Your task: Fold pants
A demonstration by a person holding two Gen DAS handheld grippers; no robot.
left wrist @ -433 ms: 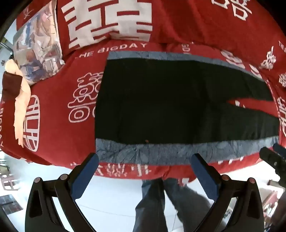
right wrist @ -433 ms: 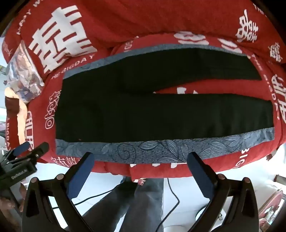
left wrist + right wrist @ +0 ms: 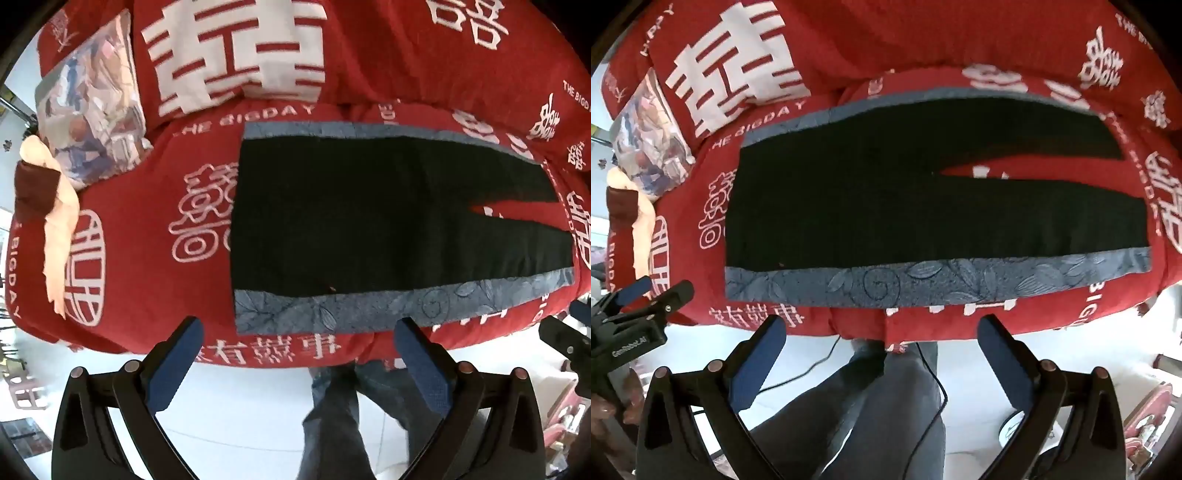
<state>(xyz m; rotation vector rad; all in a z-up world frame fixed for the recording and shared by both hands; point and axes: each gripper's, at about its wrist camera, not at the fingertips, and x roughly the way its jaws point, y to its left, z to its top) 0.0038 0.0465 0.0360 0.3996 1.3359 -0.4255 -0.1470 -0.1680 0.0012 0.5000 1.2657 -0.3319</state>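
The pants [image 3: 388,218] lie flat across the bed, a matte black cloth with a wide blue-grey band [image 3: 369,306] down each outer side, printed with leaves and curling lines. The waist end is square-cut and sits toward the left; the two legs run to the right and part in a narrow wedge where the red cover shows through. In the right wrist view the pants [image 3: 886,206] show the same long, slightly tapering shape, smooth and without folds.

Under them is a red bedspread [image 3: 140,229] — soft, slightly fuzzy, printed with large white characters and small lettering. A pillow [image 3: 96,107] with a pale, busy print rests at the upper left corner, and a cream cloth [image 3: 59,236] with a dark maroon patch hangs over the left edge.

The left gripper [image 3: 295,365] hangs over the near bed edge, its blue-padded fingers [image 3: 173,365] spread wide with nothing between them. The right gripper [image 3: 882,363] is likewise spread and empty — below it are the person's grey trouser legs [image 3: 871,413] and a thin black cable [image 3: 931,387] on the pale floor.
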